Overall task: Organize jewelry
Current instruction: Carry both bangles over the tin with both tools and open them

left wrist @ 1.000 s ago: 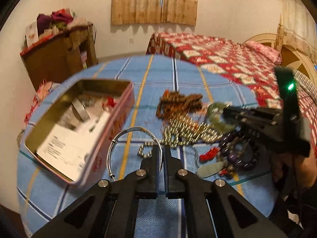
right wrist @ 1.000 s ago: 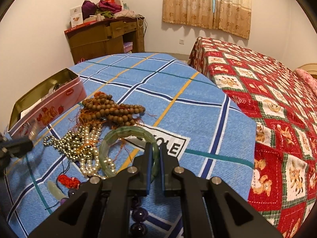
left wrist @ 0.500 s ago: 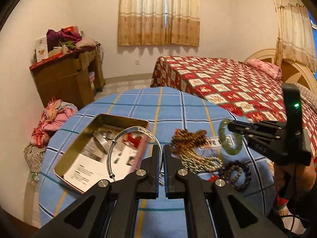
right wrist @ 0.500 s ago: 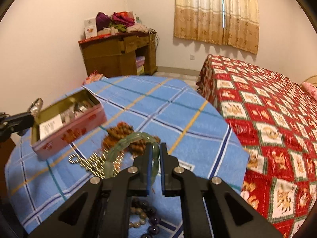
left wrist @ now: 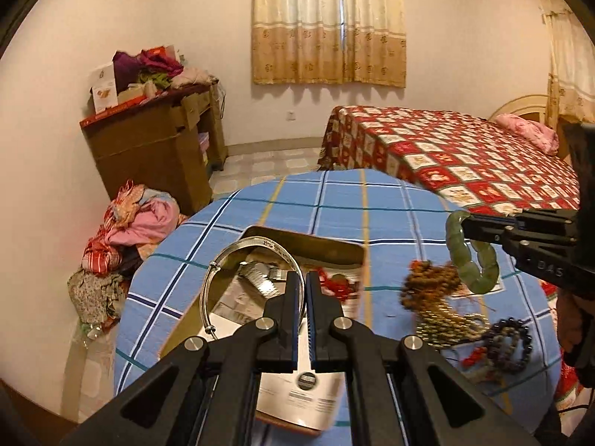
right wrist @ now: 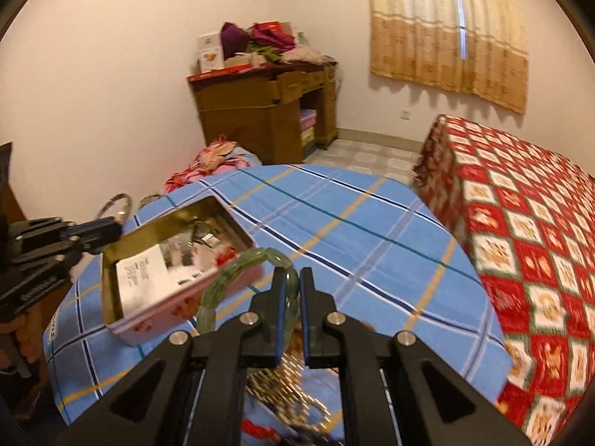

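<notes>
1. Since both grippers have risen from the table over the last second, each bracelet now hangs in the air instead of lying among the heap; the tin on the blue checked cloth serves as landmark.
2. Left gripper: fingers nearly shut, pinching the silver bangle, which has swung from beside the tin to directly above its open top.
3. Right gripper: fingers close together on the green bracelet, lifted clear and now near the tin's right wall.
4. Beads remain right of the tin; judging by this, both pieces seem ready for dropping in.
</notes>
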`<state>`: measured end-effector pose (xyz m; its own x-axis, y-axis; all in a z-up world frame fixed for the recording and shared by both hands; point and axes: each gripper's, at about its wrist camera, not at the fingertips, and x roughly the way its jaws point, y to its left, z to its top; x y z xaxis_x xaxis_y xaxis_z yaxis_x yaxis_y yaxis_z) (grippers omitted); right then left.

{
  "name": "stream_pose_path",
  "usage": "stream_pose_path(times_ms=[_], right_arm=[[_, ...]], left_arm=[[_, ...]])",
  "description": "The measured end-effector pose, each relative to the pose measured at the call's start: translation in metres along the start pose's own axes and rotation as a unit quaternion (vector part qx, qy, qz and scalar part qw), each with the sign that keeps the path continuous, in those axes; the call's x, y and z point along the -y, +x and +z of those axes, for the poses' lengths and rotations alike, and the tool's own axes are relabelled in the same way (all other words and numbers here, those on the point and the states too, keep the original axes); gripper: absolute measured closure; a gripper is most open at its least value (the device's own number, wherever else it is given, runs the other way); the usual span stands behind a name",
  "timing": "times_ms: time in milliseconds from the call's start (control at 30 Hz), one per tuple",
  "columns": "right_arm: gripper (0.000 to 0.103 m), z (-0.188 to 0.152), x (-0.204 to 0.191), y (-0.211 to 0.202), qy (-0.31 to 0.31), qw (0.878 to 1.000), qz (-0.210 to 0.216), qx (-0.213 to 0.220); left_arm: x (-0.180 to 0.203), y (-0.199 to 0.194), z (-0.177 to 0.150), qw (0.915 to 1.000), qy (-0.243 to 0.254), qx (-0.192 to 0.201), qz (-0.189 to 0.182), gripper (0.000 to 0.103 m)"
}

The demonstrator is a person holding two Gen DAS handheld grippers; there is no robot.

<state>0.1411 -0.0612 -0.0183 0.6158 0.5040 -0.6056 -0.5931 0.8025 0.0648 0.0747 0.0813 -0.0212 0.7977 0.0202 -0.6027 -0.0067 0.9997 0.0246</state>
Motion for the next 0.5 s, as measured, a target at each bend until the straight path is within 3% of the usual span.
stream_pose_path(times_ms=[500], right_arm=[[0.095, 0.025, -0.058, 0.068, -0.048, 0.997, 0.042, -0.03]], left_arm=[[-0.029, 0.039, -0.006, 0.9991, -0.015, -0.035, 0.019, 0.101]])
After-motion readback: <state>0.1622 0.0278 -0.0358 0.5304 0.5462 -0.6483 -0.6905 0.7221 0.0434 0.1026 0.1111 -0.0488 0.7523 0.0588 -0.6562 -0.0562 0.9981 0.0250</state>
